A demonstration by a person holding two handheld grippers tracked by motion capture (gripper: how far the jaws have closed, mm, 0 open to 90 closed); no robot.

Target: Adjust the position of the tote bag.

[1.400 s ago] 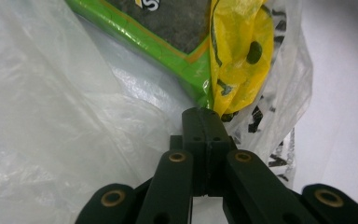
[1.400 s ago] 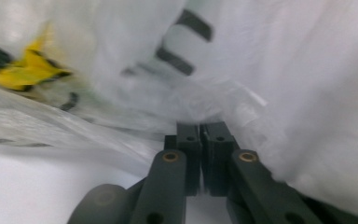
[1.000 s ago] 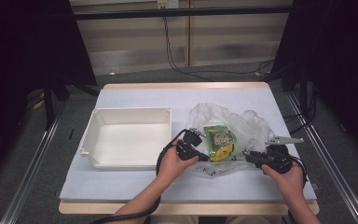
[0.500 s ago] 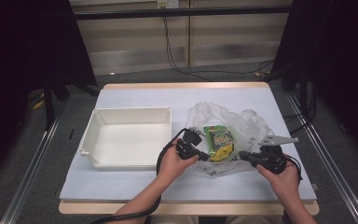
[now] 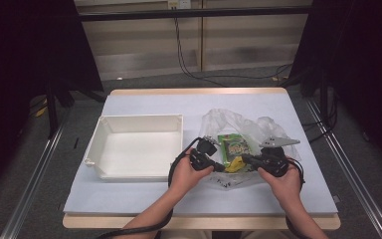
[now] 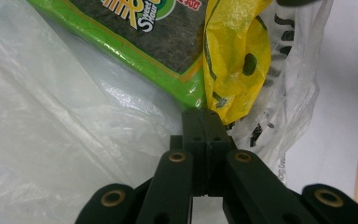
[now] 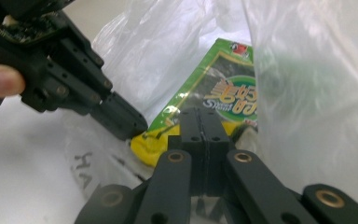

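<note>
**Both grippers pinching the bag mouth around the snack packs**

Nearest the person, the two hands are coming in over the front edge of the surface (image 5: 129, 199), each carrying a hand-held gripper. The left hand-held gripper (image 5: 219, 167) is sitting with its jaws pressed together, apparently pinching the film of the clear plastic bag (image 5: 229, 122) right at the corner of the green seaweed pack (image 5: 234, 147) and the yellow packet (image 5: 235, 165); in the left gripper view the shut tips are meeting where green pack (image 6: 144, 42) and yellow packet (image 6: 235, 56) touch. The right hand-held gripper (image 5: 246, 159) is facing it from the other side, jaws likewise pressed together after just closing, seemingly on the bag's film over the yellow packet (image 7: 151, 151); what exactly is nipped there is hard to tell.

Judging by this, the step in hand is opening or holding the bag so its contents can come out. The next move is probably calling for pulling the two pinches apart without tearing the film.

Farther left, the white tray (image 5: 104, 134) is standing apart from the bag.
</note>
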